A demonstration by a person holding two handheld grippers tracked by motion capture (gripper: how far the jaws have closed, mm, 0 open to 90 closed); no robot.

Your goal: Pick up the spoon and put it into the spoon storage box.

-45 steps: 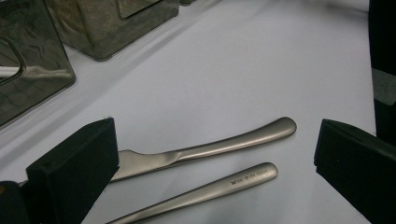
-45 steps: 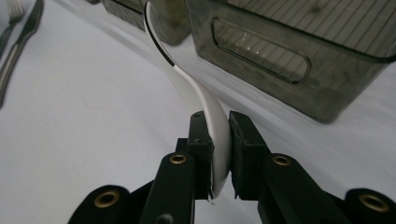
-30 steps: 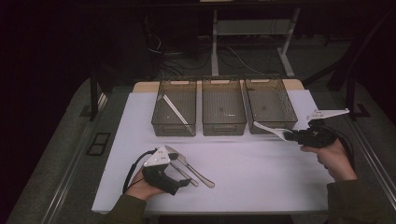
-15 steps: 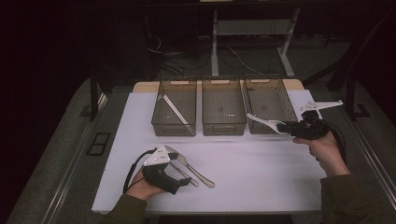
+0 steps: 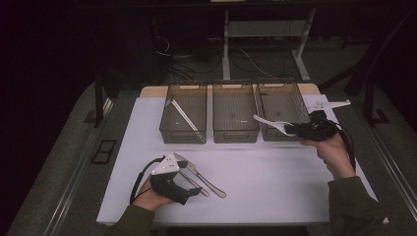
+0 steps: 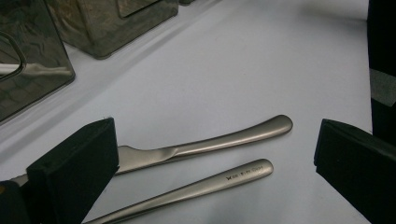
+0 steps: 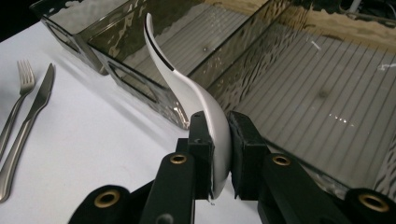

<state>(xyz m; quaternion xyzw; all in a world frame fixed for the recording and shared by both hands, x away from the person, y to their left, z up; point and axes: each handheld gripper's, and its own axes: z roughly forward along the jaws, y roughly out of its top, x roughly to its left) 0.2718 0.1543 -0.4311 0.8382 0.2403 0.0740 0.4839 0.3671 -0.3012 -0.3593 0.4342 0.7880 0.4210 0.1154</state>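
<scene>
My right gripper (image 5: 291, 130) (image 7: 219, 144) is shut on a white plastic spoon (image 5: 268, 122) (image 7: 184, 86), held in the air at the front wall of the right bin (image 5: 282, 135) (image 7: 327, 88). The spoon's free end points left, toward the middle bin (image 5: 235, 133). On the white tabletop lie a metal knife (image 5: 201, 176) (image 6: 210, 141) and a metal fork (image 5: 189, 179) (image 6: 205, 184) side by side. My left gripper (image 5: 196, 191) (image 6: 215, 163) stands open low over their handles, one jaw on either side, touching neither.
Three smoked-clear bins stand in a row at the back of the white table (image 5: 275, 187). The left bin (image 5: 169, 128) holds a long white utensil (image 5: 183, 115) leaning corner to corner. Cables trail from both grippers.
The right gripper has carried the spoon left and toward the bins, from beside the right bin to its front wall. The left gripper, knife and fork have stayed put.
</scene>
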